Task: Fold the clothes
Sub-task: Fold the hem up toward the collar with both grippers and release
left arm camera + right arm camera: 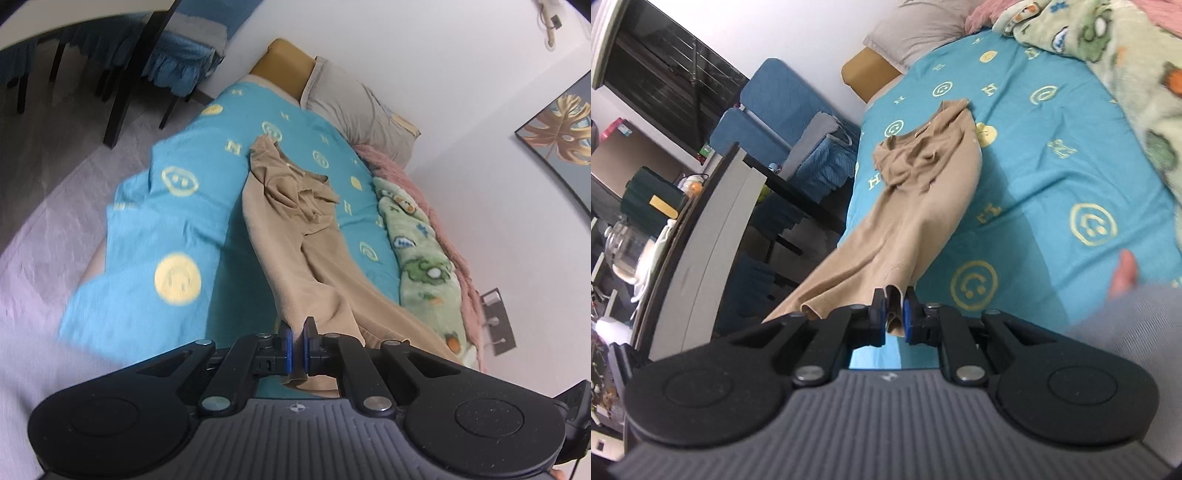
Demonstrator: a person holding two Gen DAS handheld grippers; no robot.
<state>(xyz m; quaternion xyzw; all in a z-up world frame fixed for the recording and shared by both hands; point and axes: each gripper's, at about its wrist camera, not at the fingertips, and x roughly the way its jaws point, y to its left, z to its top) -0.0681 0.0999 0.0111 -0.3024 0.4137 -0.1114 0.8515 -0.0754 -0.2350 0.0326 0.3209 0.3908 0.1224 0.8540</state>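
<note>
Left hand-held gripper (298,334): black linkage arms drawn inward, blue-padded fingers (290,345) nearly together, clamped on a thin edge of tan cloth (314,266); body aimed forward and downward.

Right hand-held gripper (894,312): same build, fingers (908,314) closed on a bunched hem of the same tan cloth, a narrow gap between the pads filled by fabric; body tilted, pointing forward.

Person's own body: a blurred patch of bare skin (1124,275) at the right of the right wrist view; which part cannot be told.
</note>
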